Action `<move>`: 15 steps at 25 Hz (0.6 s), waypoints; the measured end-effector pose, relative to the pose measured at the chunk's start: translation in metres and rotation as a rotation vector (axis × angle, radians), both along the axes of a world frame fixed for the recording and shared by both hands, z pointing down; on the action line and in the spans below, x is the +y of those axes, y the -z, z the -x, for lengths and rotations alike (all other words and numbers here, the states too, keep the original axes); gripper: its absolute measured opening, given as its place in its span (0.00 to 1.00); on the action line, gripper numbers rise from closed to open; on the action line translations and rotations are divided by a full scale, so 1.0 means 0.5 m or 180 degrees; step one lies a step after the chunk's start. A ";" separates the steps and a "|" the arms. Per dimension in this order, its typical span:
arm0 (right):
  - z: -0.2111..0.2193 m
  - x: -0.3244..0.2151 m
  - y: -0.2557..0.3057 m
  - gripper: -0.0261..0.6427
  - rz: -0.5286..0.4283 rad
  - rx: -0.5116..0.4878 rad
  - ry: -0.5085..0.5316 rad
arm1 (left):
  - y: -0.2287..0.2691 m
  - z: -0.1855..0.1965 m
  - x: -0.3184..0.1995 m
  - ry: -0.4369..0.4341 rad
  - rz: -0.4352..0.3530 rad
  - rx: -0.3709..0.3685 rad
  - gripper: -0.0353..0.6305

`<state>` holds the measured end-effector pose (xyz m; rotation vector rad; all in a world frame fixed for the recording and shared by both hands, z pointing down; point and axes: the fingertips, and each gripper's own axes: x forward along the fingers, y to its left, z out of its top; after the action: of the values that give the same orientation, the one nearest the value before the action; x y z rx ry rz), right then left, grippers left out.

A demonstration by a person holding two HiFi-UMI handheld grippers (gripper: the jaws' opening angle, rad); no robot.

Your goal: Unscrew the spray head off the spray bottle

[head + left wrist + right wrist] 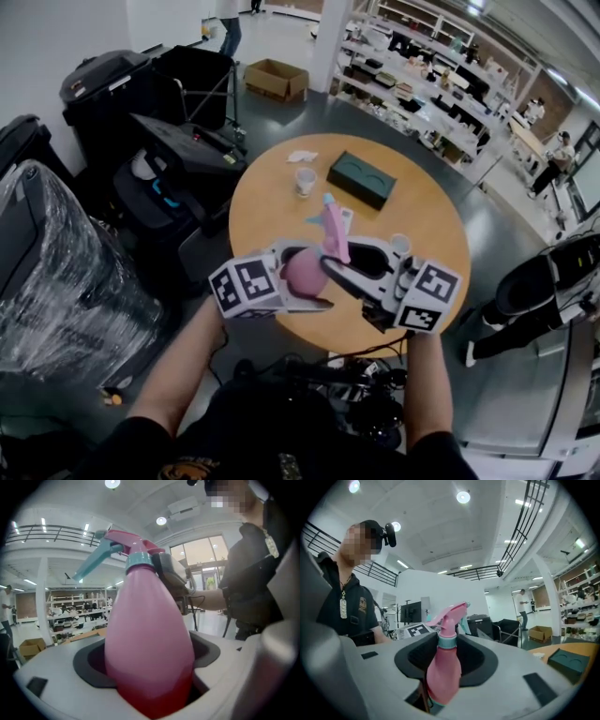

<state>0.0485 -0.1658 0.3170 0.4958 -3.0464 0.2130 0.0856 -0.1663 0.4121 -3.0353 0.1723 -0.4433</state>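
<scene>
A pink spray bottle [302, 270] is held up over the near edge of the round wooden table [272, 192]. My left gripper [305, 284] is shut on its round body, which fills the left gripper view [147, 644]. The pink spray head [332, 234], with its teal collar and trigger [126, 543], stands above. My right gripper [337, 267] comes in from the right, its jaws closed round the neck and spray head; one finger [171, 576] lies against the collar. In the right gripper view the bottle [443, 672] sits in the dark jaw recess.
On the table stand a paper cup [305, 181], a dark green box [361, 180], a crumpled white paper [302, 157] and a second cup [400, 244]. Black cases and bins [178, 141] crowd the left. A cardboard box [275, 79] lies beyond.
</scene>
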 end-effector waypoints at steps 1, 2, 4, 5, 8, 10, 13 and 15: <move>-0.001 0.006 0.000 0.25 -0.0019 -0.0002 0.0085 | 0.000 -0.001 0.008 -0.0076 0.0004 0.0004 0.71; -0.001 0.012 0.001 0.25 -0.0039 0.0000 0.0165 | 0.001 -0.001 0.016 -0.0146 0.0011 0.0010 0.71; -0.002 0.022 0.002 0.25 -0.0081 0.0008 0.0318 | 0.004 -0.002 0.030 -0.0273 0.0033 0.0023 0.71; -0.003 0.026 0.003 0.25 -0.0098 0.0011 0.0384 | 0.005 -0.003 0.035 -0.0322 0.0045 0.0032 0.71; -0.004 0.024 -0.001 0.25 -0.0108 -0.0007 0.0403 | 0.002 -0.005 0.034 -0.0278 0.0059 0.0060 0.71; -0.004 0.012 -0.005 0.25 -0.0069 -0.0038 0.0251 | -0.004 -0.005 0.016 -0.0082 0.0059 0.0070 0.71; -0.007 -0.001 -0.005 0.29 -0.0027 -0.0100 0.0057 | -0.003 0.000 -0.020 0.0279 0.0038 0.0107 0.71; -0.014 -0.016 -0.004 0.29 -0.0018 -0.0105 -0.0138 | 0.000 0.006 -0.047 0.0536 -0.0030 0.0103 0.71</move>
<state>0.0552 -0.1737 0.3188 0.5646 -3.0711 0.2164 0.0825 -0.1898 0.4123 -3.0321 0.4330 -0.4031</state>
